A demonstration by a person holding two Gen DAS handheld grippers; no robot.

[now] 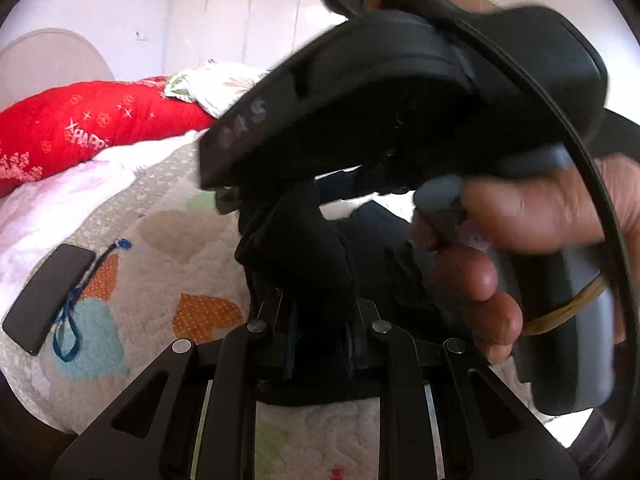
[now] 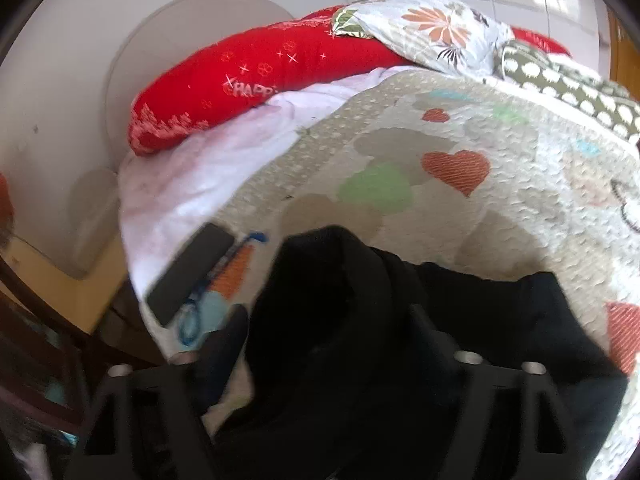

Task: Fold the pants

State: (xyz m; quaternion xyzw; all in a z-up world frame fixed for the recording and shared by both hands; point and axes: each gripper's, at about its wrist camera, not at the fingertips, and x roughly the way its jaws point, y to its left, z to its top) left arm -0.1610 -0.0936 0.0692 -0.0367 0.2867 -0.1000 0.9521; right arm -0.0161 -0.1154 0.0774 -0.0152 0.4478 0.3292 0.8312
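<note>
The black pants (image 2: pixel 460 320) lie bunched on the heart-patterned quilt (image 2: pixel 460 216). In the left wrist view my left gripper (image 1: pixel 320 308) is shut on a bunched fold of the black pants (image 1: pixel 308 256), held just above the quilt (image 1: pixel 168 248). The other gripper's black body (image 1: pixel 400 92) and the hand holding it (image 1: pixel 532 216) fill the upper right of that view, close over the pants. In the right wrist view my right gripper (image 2: pixel 328 340) has black cloth heaped between its fingers. The cloth hides the fingertips, so I cannot tell how the jaws stand.
A black phone (image 1: pixel 48 296) (image 2: pixel 188 272) with a blue lanyard (image 1: pixel 72 320) lies on the quilt's left side. A red bolster (image 2: pixel 248 76), a floral pillow (image 2: pixel 424 28) and a white sheet (image 2: pixel 208 168) lie at the head. The bed's left edge drops off beside the phone.
</note>
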